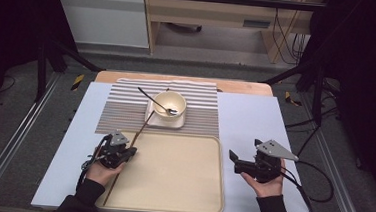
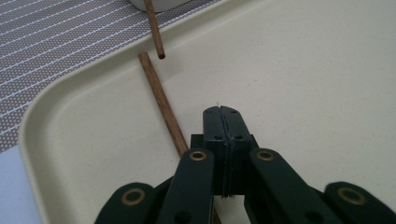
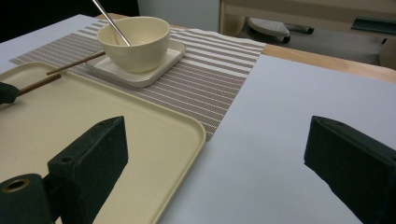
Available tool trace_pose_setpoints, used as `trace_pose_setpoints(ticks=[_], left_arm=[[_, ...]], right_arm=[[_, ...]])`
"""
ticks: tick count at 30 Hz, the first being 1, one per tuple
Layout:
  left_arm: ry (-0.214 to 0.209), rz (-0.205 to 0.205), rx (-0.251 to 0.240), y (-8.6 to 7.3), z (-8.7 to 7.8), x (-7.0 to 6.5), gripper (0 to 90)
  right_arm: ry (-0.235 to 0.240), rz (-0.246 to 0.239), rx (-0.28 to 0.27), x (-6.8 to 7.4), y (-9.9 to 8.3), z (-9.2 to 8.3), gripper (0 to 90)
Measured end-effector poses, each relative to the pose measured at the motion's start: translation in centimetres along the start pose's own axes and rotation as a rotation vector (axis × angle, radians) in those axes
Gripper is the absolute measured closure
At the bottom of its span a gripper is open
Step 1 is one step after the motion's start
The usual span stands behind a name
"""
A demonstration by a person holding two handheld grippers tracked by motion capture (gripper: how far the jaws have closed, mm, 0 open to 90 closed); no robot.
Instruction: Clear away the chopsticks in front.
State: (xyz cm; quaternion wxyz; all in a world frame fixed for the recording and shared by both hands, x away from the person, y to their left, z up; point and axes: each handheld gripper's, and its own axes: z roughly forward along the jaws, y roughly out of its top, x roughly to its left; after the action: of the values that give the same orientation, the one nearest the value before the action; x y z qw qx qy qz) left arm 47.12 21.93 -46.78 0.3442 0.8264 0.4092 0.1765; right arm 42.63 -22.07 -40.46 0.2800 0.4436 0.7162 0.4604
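A brown chopstick [image 1: 120, 171] [image 2: 161, 102] lies along the left side of the cream tray [image 1: 180, 185]. My left gripper [image 1: 131, 152] [image 2: 221, 111] is over it, low above the tray, its jaws pressed flat together with nothing between the tips. The chopstick runs beside and under the jaws; contact cannot be told. A second chopstick [image 1: 144, 125] [image 2: 154, 28] leans from the square plate [image 1: 164, 120] toward the tray's corner. A cream bowl [image 1: 170, 105] [image 3: 135, 42] with a metal spoon [image 1: 154, 100] stands on that plate. My right gripper [image 1: 233, 158] [image 3: 215, 140] hovers wide open right of the tray, holding nothing.
A striped placemat [image 1: 125, 111] [image 3: 205, 88] lies under the plate, behind the tray. A pale blue sheet [image 1: 255, 120] covers the table [image 1: 128, 77]. A cable [image 1: 315, 190] trails from the right gripper toward the table's right edge.
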Motion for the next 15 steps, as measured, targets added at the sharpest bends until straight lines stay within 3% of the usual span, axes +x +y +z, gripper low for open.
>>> trace_pose_setpoints(ticks=[15], left_arm=[[0.049, -0.027, 0.028, -0.38, -0.13, 0.79, 89.1]], right_arm=[[-0.001, 0.002, 0.003, 0.07, -0.03, 0.03, 6.5]])
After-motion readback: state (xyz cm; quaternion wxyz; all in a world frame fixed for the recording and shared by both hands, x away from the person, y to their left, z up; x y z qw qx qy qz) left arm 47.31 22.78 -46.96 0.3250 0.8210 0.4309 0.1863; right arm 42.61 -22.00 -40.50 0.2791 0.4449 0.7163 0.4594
